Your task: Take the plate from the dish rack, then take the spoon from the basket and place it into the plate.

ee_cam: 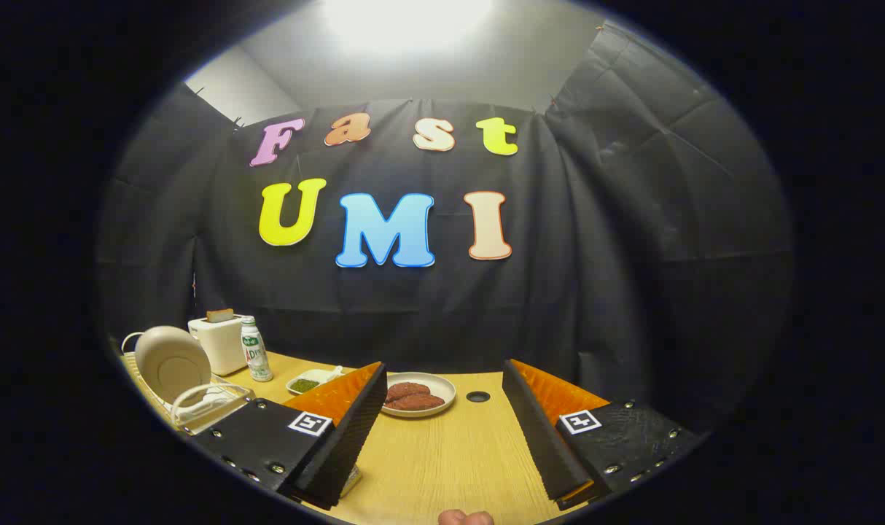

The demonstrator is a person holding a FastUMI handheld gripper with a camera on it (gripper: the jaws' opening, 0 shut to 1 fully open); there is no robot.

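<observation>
Gripper [442, 430] spread wide over bare table [442, 459], gripping nothing; beige plate [171, 362] upright in dish rack [195, 405], left of fingers.

Toaster [220, 343], bottle [255, 350], meat dish [418, 394]

Cream plate [173, 362], white dish rack [209, 401], light wood-grain table [442, 459], white toaster [220, 343]
</observation>
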